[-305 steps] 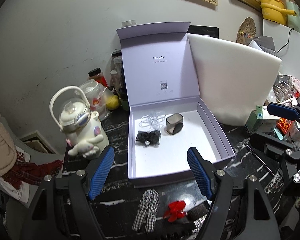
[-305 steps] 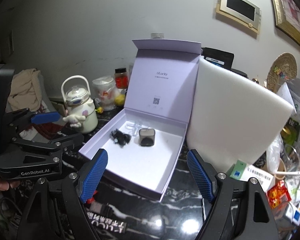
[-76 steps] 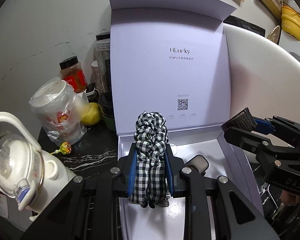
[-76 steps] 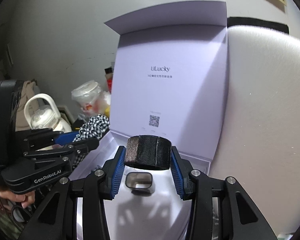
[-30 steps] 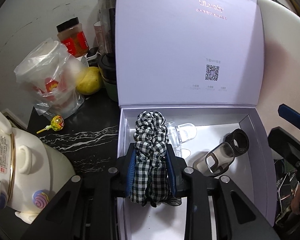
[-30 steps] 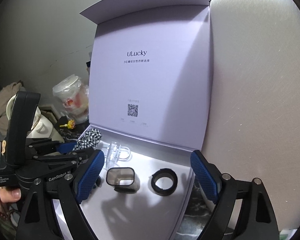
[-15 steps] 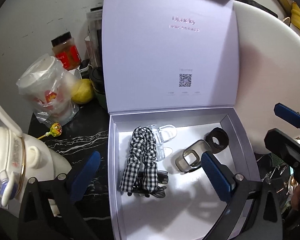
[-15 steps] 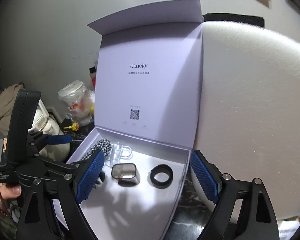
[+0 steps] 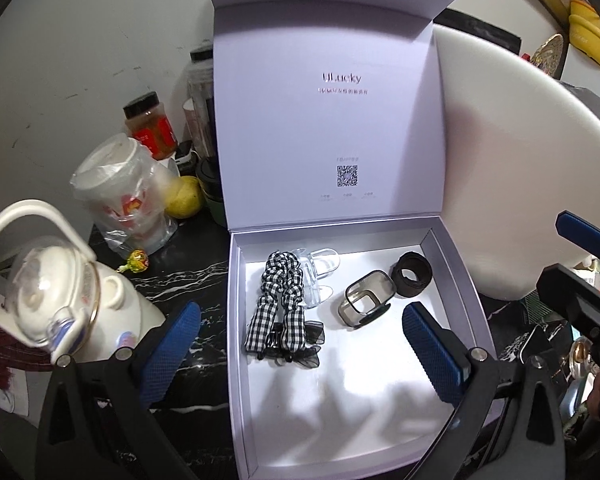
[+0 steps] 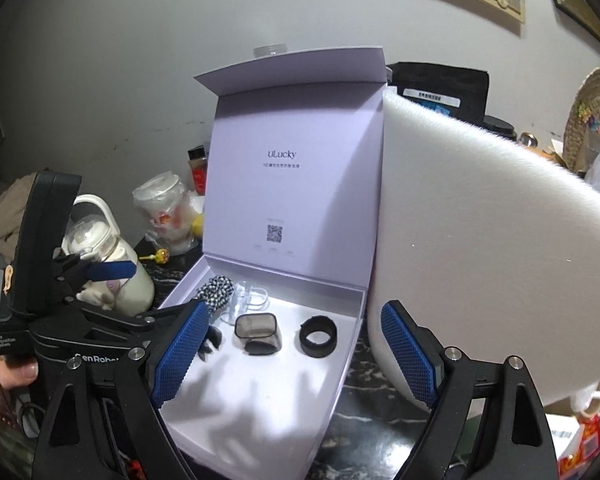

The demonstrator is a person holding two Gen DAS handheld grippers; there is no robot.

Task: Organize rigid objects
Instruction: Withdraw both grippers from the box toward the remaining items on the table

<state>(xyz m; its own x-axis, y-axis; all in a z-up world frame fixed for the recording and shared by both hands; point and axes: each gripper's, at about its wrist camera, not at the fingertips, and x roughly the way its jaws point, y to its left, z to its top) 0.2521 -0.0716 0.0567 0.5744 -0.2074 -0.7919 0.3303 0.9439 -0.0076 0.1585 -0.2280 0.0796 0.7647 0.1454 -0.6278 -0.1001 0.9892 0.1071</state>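
Observation:
An open lilac gift box (image 9: 462,280) (image 10: 352,344) stands on the dark marble counter with its lid upright. Inside lie a black-and-white checked hair tie (image 9: 280,304) (image 10: 216,286) over a black bow clip (image 9: 300,350), a clear claw clip (image 9: 320,268) (image 10: 250,296), a smoky square clip (image 9: 364,298) (image 10: 258,330) and a black band (image 9: 412,274) (image 10: 318,336). My left gripper (image 9: 300,350) hangs open above the box's near half, holding nothing. My right gripper (image 10: 294,356) is open too, above the box's right front.
A white foam block (image 9: 520,180) (image 10: 500,260) leans right of the box. A white cartoon kettle (image 9: 60,300) (image 10: 112,264), a bagged cup (image 9: 120,196), a lemon (image 9: 184,196), a lollipop (image 9: 136,260) and jars (image 9: 150,126) crowd the left. Clutter fills the far right.
My left gripper opened and let the checked hair tie drop into the box, then rose and drew back. My right gripper, open throughout, also pulled back and up.

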